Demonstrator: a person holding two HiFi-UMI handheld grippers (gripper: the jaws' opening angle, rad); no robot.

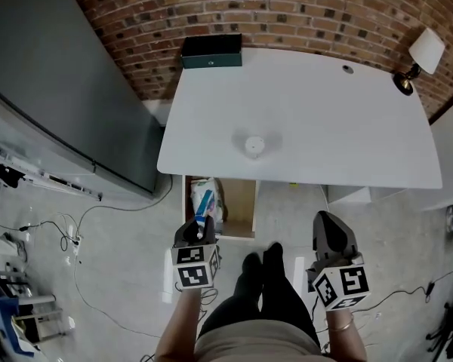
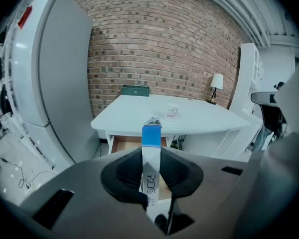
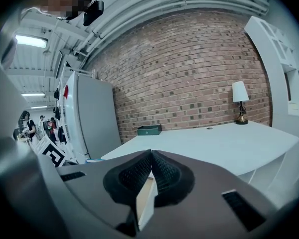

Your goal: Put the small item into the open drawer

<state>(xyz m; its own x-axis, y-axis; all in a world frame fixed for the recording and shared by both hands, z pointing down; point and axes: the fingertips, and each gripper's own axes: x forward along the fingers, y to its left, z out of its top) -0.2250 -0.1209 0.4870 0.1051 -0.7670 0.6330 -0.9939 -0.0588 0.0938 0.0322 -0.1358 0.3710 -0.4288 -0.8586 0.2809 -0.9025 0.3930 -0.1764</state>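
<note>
**A:** Where does the job stand?

**B:** The carry step, I'd say. The left gripper (image 1: 200, 228) has its jaws set narrow and clamped on a slim blue-and-white packet (image 2: 151, 133). The packet stands upright between the pads with its blue end poking out past the tips.

**A:** And the drawer?

**B:** The drawer (image 1: 240, 202) is pulled out from under the front edge of the white table (image 1: 302, 111), just ahead of that gripper. From the head view the packet's far end seems to hang over the near left part of the drawer. Whether anything else lies under it I cannot tell.

**A:** Is the right gripper doing anything?

**B:** No. The right gripper (image 3: 150, 156) is off to the side with its jaws closed tip to tip and nothing between them.

**A:** What does the next move need?

**B:** My guess is a short reach forward and down, so the packet clears the drawer's front rim and sits inside the walls. Only then should the jaws part. Held upright, the packet may tip over as it lands.

**A:** Anything on top to watch?

**B:** A small white object (image 1: 254, 145) sits mid-table and a green box (image 1: 211, 51) at the back edge. Both are well clear.
</note>
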